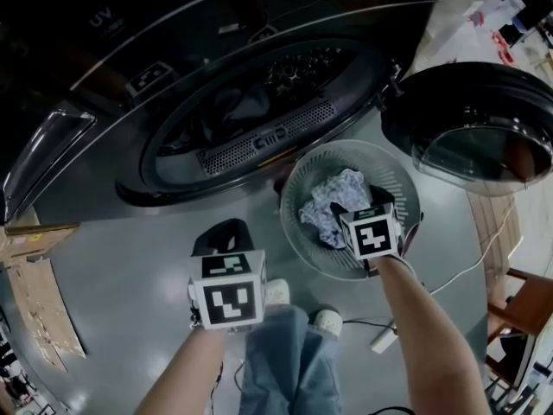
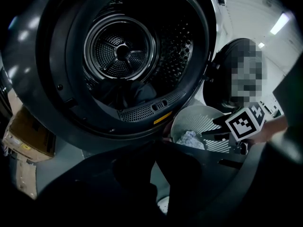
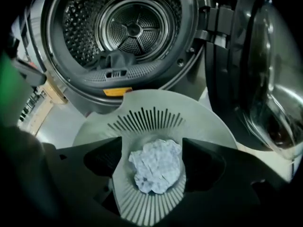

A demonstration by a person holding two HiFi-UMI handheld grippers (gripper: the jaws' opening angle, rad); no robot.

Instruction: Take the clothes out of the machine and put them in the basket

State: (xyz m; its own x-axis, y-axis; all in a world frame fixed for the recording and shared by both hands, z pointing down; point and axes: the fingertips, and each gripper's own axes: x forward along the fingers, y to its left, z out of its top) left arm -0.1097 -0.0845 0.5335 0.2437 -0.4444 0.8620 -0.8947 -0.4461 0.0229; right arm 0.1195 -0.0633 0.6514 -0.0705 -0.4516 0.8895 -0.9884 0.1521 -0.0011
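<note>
Your left gripper hangs nearest, marker cube up, its jaws clenched together with nothing between them, above the grey floor in front of the washing machine. Your right gripper is released: its jaws stand apart over the round grey slotted laundry basket, on either side of a crumpled pale blue-and-white cloth and not touching it. That cloth lies loose on the basket's bottom, and the basket sits on the floor just below the machine's opening. On the machine's dark front panel you can read "UV". A yellow label sits on the lower rim, its print too small to read. Inside the perforated drum one dark garment lies at the front lip. To the right, the round door stands swung open
</note>
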